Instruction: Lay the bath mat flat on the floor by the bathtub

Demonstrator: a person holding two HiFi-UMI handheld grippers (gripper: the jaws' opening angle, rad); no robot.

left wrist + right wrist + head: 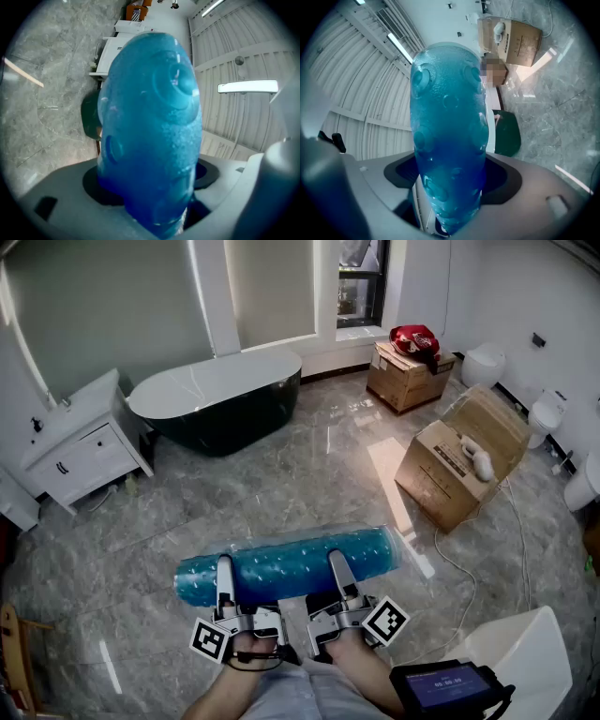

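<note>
Left gripper and right gripper each clamped on the rolled blue bath mat, held crosswise over the marble floor. Black bathtub stood at 11 o'clock, well apart.

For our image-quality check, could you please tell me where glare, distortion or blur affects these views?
Head view: a sunlit patch washes out the floor beside the cardboard box; the lens bows straight edges. Left gripper view: fisheye, dark corners; the rolled bath mat fills the frame, soft up close; the strip light is blown out. Right gripper view: same dark corners, mat texture crisper.
</note>
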